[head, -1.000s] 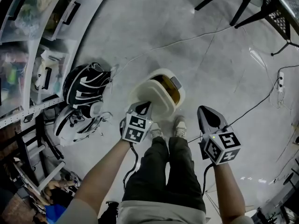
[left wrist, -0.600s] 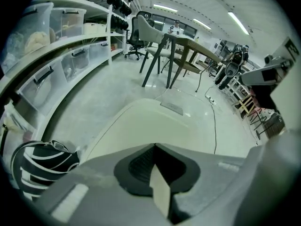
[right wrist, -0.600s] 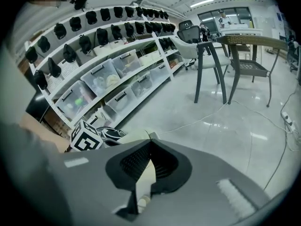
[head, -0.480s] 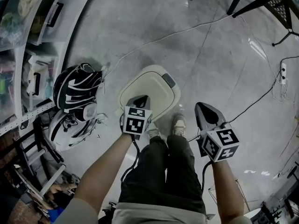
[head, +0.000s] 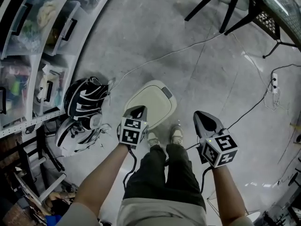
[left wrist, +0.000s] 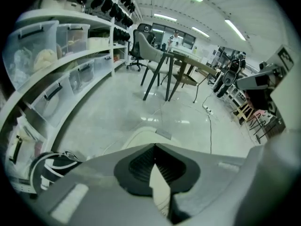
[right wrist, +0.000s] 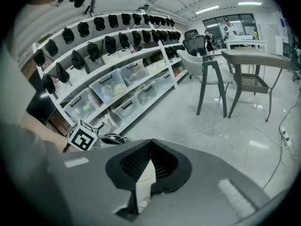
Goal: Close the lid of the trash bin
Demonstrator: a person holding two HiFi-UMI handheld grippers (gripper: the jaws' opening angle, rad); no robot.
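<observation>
The trash bin (head: 151, 102) stands on the floor just ahead of the person's shoes, its cream lid lying flat and closed, with a grey tab at the far edge. My left gripper (head: 138, 108) hovers over the bin's near left edge, jaws shut and empty; whether it touches the lid I cannot tell. In the left gripper view the lid (left wrist: 141, 135) shows just past the shut left gripper (left wrist: 154, 146). My right gripper (head: 200, 113) is held to the right of the bin, away from it, also shut and empty. The right gripper (right wrist: 150, 141) faces the shelves.
Black-and-white bags (head: 84, 98) lie left of the bin below shelves of plastic boxes (head: 42, 27). A thin cable (head: 164, 55) crosses the floor beyond the bin. Chair and table legs (head: 221, 8) stand at the far right, with a power strip (head: 275, 81) nearby.
One second ago the lid was raised and the bin's inside showed; the lid has since come down flat. The left gripper has drawn back slightly toward the person.
</observation>
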